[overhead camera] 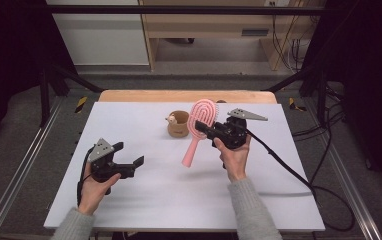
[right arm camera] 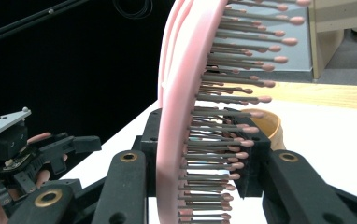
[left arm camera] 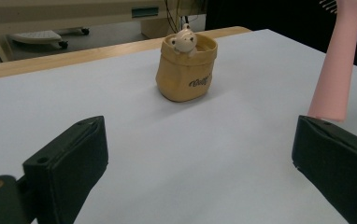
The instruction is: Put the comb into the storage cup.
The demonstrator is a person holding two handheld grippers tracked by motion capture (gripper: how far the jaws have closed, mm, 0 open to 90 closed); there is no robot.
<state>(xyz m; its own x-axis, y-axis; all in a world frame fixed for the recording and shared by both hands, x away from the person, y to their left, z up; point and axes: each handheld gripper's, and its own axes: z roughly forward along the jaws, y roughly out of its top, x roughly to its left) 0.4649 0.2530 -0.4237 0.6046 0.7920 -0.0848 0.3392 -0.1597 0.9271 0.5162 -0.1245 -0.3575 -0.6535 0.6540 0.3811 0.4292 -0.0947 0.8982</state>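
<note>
A pink hairbrush (overhead camera: pixel 205 111) is held above the white table (overhead camera: pixel 144 200), its head up and its handle slanting down to the left. My right gripper (overhead camera: pixel 202 127) is shut on the base of the brush head. In the right gripper view the brush (right arm camera: pixel 181 93) stands edge-on between the jaws, bristles pointing right. A tan cup (overhead camera: pixel 178 123) with a small bear figure on its rim stands just left of the brush. My left gripper (overhead camera: pixel 129 154) is open over the table's left front, with nothing between its jaws. In the left gripper view the cup (left arm camera: pixel 186 70) stands ahead and the brush handle (left arm camera: pixel 335 70) hangs at the right.
The white table sheet lies on a wooden top (overhead camera: pixel 186 95) that shows along the far edge. A black cable (overhead camera: pixel 284 167) trails from the right gripper across the table's right side. Metal rails run along both sides. The left gripper (right arm camera: pixel 22 149) shows at the left of the right gripper view.
</note>
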